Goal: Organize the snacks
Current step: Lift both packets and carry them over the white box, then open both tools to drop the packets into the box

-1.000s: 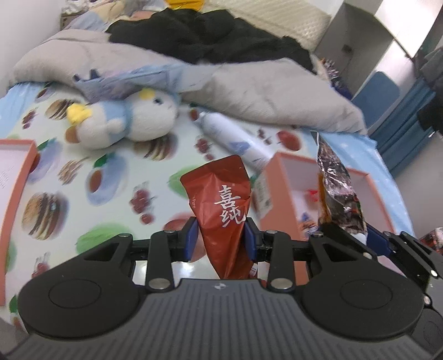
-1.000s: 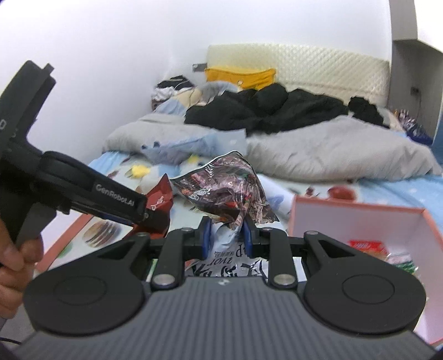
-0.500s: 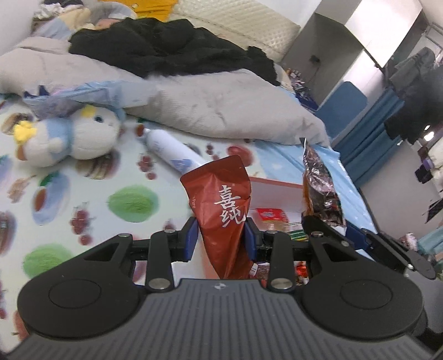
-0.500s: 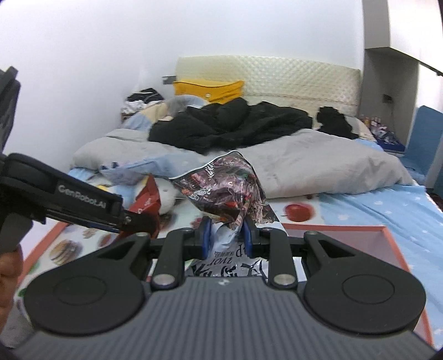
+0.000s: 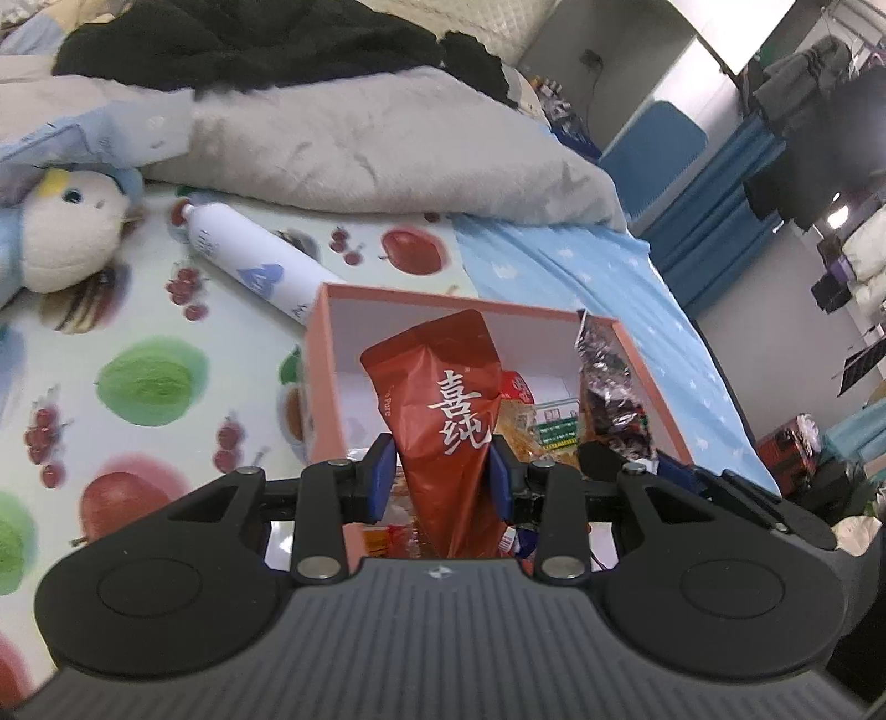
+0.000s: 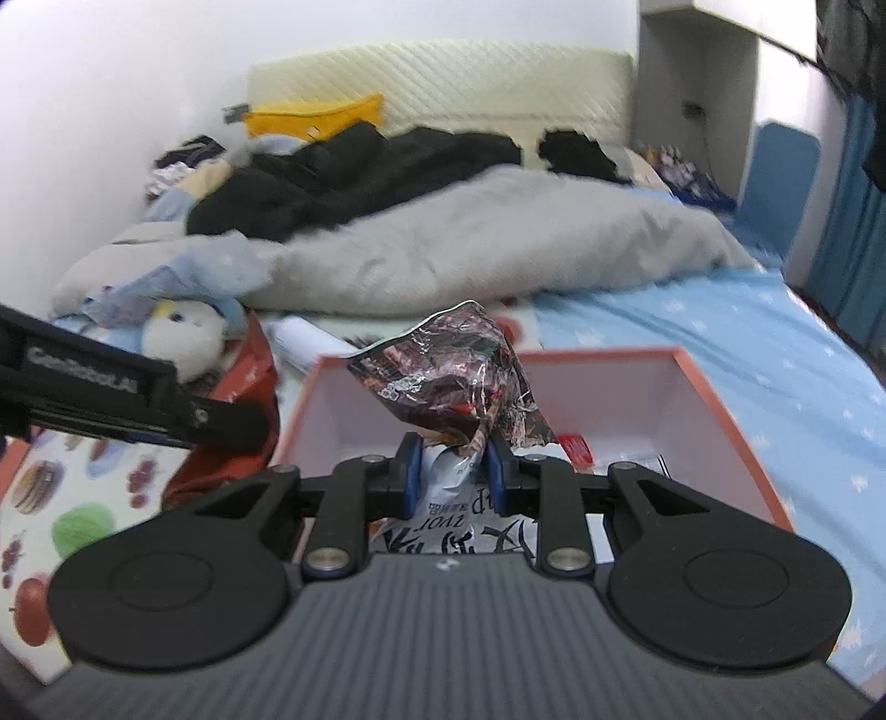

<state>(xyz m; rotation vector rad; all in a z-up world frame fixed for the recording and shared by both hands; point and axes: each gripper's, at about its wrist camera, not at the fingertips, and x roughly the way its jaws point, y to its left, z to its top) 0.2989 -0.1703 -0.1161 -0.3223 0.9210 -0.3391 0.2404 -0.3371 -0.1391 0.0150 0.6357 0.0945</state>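
My left gripper (image 5: 441, 476) is shut on a red snack pouch (image 5: 437, 399) with white characters, held upright over the near end of the salmon-pink box (image 5: 321, 354). The right gripper (image 6: 453, 473) is shut on a crinkled dark foil snack bag (image 6: 454, 382), held over the same box (image 6: 720, 399). That foil bag (image 5: 609, 399) also shows at the right of the left wrist view. Several snack packets (image 5: 545, 426) lie inside the box. In the right wrist view the left gripper's black arm (image 6: 127, 399) crosses from the left, the red pouch (image 6: 255, 382) beside it.
The box sits on a fruit-print sheet (image 5: 149, 382) on a bed. A white spray bottle (image 5: 249, 266) lies just beyond the box, a plush penguin (image 5: 61, 232) farther left. A grey duvet (image 5: 387, 149) and black clothes (image 5: 249, 44) fill the far end. A second pink box edge (image 6: 16, 459) lies left.
Both grippers have swung right and down, from over the open sheet to above the pink box, carrying their packets. The box interior now fills the middle of both views.
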